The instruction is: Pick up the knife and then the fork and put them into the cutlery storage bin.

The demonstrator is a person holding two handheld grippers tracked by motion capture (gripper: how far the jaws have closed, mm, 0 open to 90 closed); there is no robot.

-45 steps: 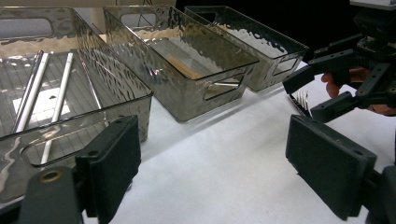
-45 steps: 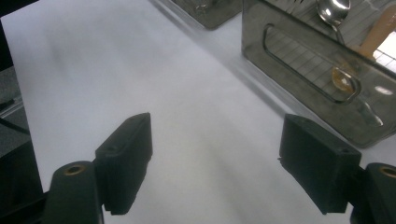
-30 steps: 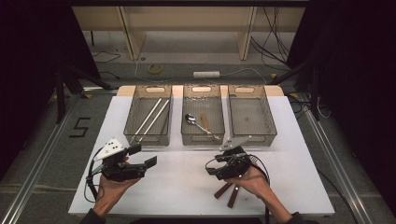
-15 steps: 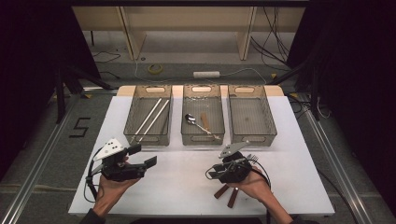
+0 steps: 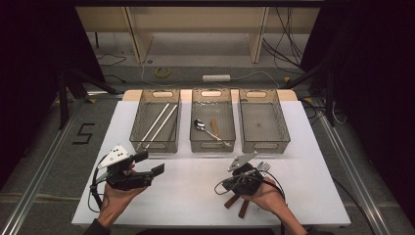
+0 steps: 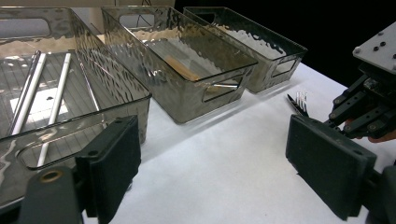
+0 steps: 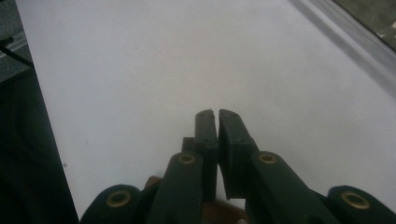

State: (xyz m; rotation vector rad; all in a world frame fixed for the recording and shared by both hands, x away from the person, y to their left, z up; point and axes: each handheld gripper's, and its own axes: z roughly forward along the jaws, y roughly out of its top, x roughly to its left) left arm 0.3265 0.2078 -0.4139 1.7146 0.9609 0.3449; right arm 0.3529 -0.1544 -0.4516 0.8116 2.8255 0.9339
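My left gripper (image 5: 151,163) is held still at the table's front left, open, its pads (image 6: 116,163) wide apart with nothing between them. My right gripper (image 5: 234,183) is at the front right, low over two brown wooden handles (image 5: 236,204) lying on the white table (image 5: 195,196). Fork tines (image 5: 264,167) stick out beside it and also show past the left gripper's jaws (image 6: 301,100). The right gripper (image 7: 218,114) has just been closing; its pads now stand together with only a sliver between them. Nothing shows between the tips.
Three clear bins stand in a row at the back. The left bin (image 5: 139,122) holds two long pale sticks (image 5: 156,125). The middle bin (image 5: 195,142) holds a spoon (image 5: 199,124) and a wooden piece. The right bin (image 5: 281,122) has nothing in it.
The right gripper has shifted slightly toward the person, over the wooden handles, and its grey plate has tilted. The left gripper and the bins are as before.
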